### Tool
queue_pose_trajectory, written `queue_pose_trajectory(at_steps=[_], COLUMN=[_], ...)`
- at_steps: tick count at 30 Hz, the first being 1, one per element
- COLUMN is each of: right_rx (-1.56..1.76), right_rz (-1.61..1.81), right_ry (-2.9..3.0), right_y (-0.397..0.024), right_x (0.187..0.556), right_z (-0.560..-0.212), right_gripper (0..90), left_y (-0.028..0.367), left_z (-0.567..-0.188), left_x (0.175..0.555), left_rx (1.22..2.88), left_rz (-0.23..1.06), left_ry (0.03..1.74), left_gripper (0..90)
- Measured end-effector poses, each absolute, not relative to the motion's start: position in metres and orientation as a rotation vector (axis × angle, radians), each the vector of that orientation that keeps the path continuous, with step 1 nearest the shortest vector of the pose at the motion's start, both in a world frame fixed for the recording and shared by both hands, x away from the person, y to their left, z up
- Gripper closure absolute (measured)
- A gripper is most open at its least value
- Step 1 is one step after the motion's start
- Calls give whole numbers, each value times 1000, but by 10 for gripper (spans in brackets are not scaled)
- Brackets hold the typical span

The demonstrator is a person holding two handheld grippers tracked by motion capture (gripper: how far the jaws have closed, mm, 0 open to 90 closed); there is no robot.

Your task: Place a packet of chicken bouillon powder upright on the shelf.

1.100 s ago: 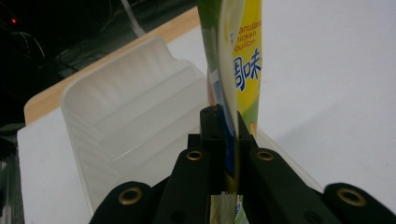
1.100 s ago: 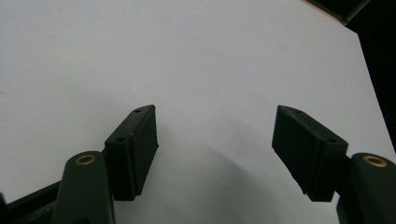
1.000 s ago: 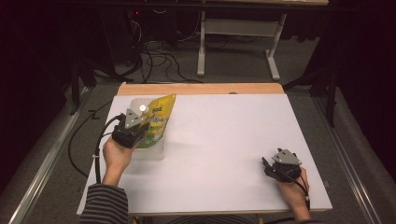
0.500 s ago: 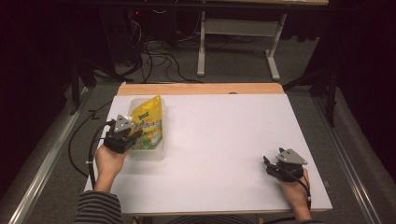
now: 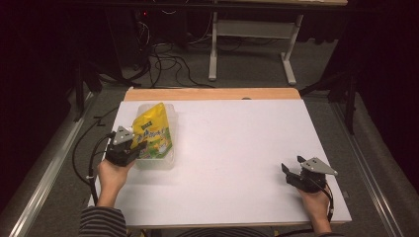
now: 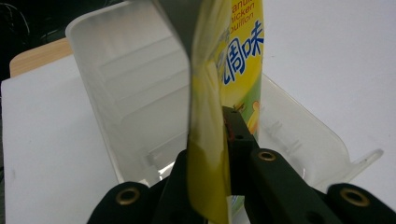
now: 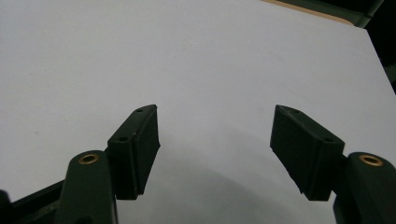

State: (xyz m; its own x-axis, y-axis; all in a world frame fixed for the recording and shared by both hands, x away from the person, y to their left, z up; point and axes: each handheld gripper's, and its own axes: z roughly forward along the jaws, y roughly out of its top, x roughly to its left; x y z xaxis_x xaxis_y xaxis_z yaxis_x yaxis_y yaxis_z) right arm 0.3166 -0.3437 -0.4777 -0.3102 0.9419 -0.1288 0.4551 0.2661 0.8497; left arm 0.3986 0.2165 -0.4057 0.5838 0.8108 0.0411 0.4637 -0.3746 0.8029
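Observation:
A yellow snack bag (image 5: 152, 131) with printed text stands tilted in a clear plastic container (image 5: 168, 161) at the left of the white table (image 5: 237, 148). My left gripper (image 5: 129, 149) sits at the container's near end, shut on the bag's lower edge. In the left gripper view the bag (image 6: 243, 60) rises edge-on between the jaws of my left gripper (image 6: 212, 140), with the container's wall (image 6: 126, 84) behind it. My right gripper (image 5: 292, 174) rests near the table's front right, open with nothing in it. The right gripper view shows its gripper (image 7: 215, 126) spread wide over bare tabletop.
A wooden strip (image 5: 212, 94) runs along the table's far edge. Beyond it are floor cables (image 5: 158, 54) and a white table frame (image 5: 252, 34). Metal rails flank the table on both sides. A black cable (image 5: 86, 158) trails from the left gripper off the left edge.
My left gripper has drawn back toward the table's near side, pulling the bag along the container and tipping it more upright. The right gripper has hardly moved.

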Motion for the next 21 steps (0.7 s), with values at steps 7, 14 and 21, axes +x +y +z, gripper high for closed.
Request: queue_pose_trajectory(at_steps=[7,14,21], right_rx=[1248,1251,1248], right_rz=[946,958,963], right_ry=[1893,1903,1905], right_y=[-342,-344,-344], right_x=[316,317,317], right_z=[-478,-478,-478], right_gripper=[331,332,332], left_y=[220,222,230], left_z=[-407,-402,-403], left_x=[392,388,377], left_rx=[2054,1997,1951], left_rz=[582,603,627], left_ry=[1019,1041,1094], left_gripper=[787,663,564])
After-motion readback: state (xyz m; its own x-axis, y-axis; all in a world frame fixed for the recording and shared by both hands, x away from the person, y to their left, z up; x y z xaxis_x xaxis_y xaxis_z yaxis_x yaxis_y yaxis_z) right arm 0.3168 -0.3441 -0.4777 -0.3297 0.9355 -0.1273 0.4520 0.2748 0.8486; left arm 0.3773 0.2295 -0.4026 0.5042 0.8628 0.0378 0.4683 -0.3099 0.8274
